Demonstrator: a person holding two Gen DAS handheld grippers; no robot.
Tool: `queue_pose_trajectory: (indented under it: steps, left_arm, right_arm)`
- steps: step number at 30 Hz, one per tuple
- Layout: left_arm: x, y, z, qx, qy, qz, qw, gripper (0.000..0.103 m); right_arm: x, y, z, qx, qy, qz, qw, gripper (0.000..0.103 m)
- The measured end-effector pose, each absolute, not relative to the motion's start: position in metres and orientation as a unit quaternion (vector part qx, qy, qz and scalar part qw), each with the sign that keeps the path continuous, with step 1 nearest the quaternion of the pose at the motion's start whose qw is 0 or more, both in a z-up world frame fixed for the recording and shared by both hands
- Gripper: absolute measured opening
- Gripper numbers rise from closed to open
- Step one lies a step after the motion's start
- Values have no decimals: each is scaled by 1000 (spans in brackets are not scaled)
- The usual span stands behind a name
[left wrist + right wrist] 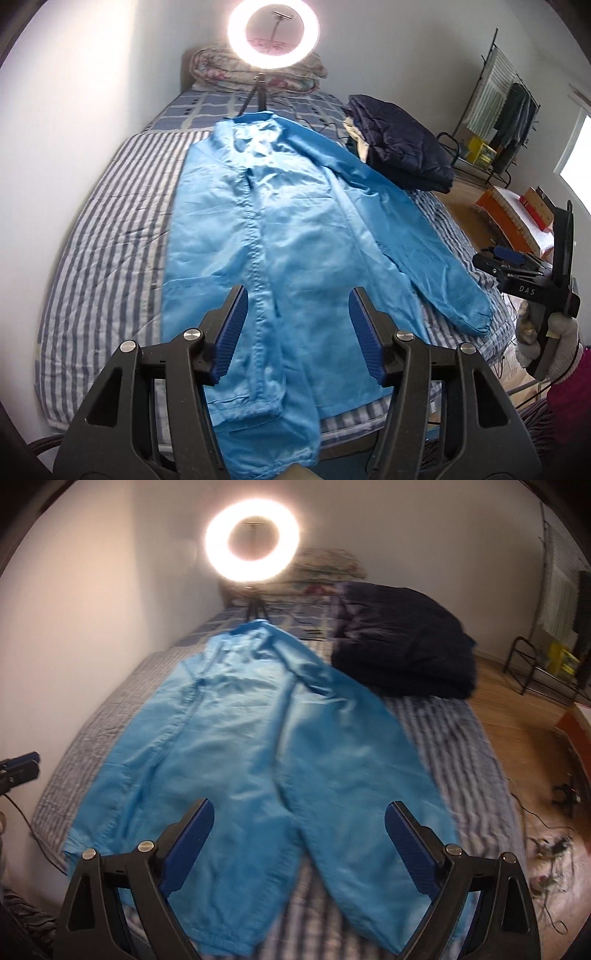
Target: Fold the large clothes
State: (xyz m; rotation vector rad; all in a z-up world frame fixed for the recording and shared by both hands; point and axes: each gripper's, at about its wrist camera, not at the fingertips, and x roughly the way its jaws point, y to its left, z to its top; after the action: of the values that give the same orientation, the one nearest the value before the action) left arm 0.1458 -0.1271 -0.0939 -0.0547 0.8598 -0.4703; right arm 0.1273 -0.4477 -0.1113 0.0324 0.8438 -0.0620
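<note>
A light blue long jacket (288, 206) (258, 738) lies spread face up on the striped bed (110, 229), collar at the far end by the lamp's tripod. Its right sleeve (436, 258) stretches out toward the bed's right edge. A cuffed part (255, 410) lies folded over the near hem. My left gripper (298, 291) hovers above the jacket's lower half, open, with nothing between its blue pads. My right gripper (301, 806) hangs wide open over the near hem and holds nothing. It also shows at the right edge of the left wrist view (498, 258), in a gloved hand.
A lit ring light (272, 35) on a tripod stands at the bed's far end, before a folded quilt (310, 74). A pile of dark folded clothes (402, 147) lies at the far right of the bed. White wall runs along the left; wooden floor with cables (550, 849) lies to the right.
</note>
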Motion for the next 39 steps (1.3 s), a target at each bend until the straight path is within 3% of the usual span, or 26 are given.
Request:
queue_pose_trajectory:
  steps: [3,10,18,25,28,30,32,34,39]
  left_arm:
    - [147,-141,-93,-20,412,-237,880,58]
    - [153,-168,-99,-12,420,-256,870,58]
    - [162,-178,-112,-19,443,-259,858,58]
    - [167,-181,-121,-19,454,-256,853,58]
    - [168,-180,-123,-20,454,-254,854,58]
    - [170,-179,-124,-23,454,-251,855,58]
    - [171,-177,-124,-25,454,-248,855,58]
    - [172,-174,-123,-27,453,-247,856,58]
    - [174,-163,-122,-34,451,-237,860,58]
  right_arm:
    - [116,-475,-115,22,416,-65,907,93]
    - [96,-544,-133,88,440,-96,889,78]
    - [84,-632,-183,220,470,-131,845,62]
    - [80,-674,-224,308,484,-137,808,60]
    - [85,-671,-231,309,490,-123,806,54]
    - [93,-661,-232,296,499,-113,807,41]
    - [100,-649,-232,283,508,-97,808,16]
    - [103,-640,-227,275,505,-80,814,3]
    - [103,-609,-192,218,482,-72,846,0]
